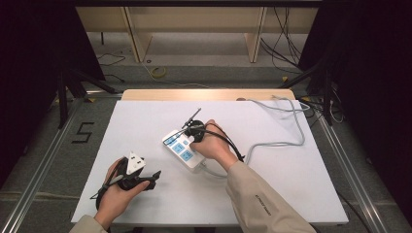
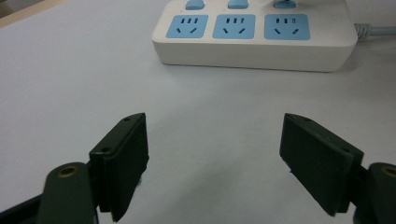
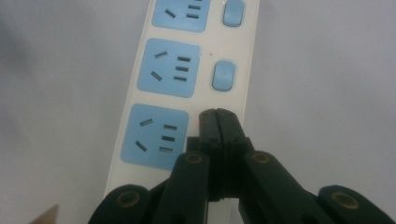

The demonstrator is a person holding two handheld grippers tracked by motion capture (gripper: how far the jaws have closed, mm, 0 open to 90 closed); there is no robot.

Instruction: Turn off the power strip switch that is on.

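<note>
Under the right gripper (image 3: pixel 217 116), jaws pressed together, tips sit on the power strip (image 3: pixel 140 93) where the nearest switch should be, likely pushing it. Press straight down, don't slide off. Left gripper (image 2: pixel 215 154) jaws apart, empty, strip lying ahead of them.

White table (image 1: pixel 145 121) bears power strip (image 1: pixel 182 150), seemingly flat.

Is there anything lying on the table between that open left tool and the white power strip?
Nothing visible. In the left gripper view, bare white table runs from the open left tool up to the power strip.
</note>
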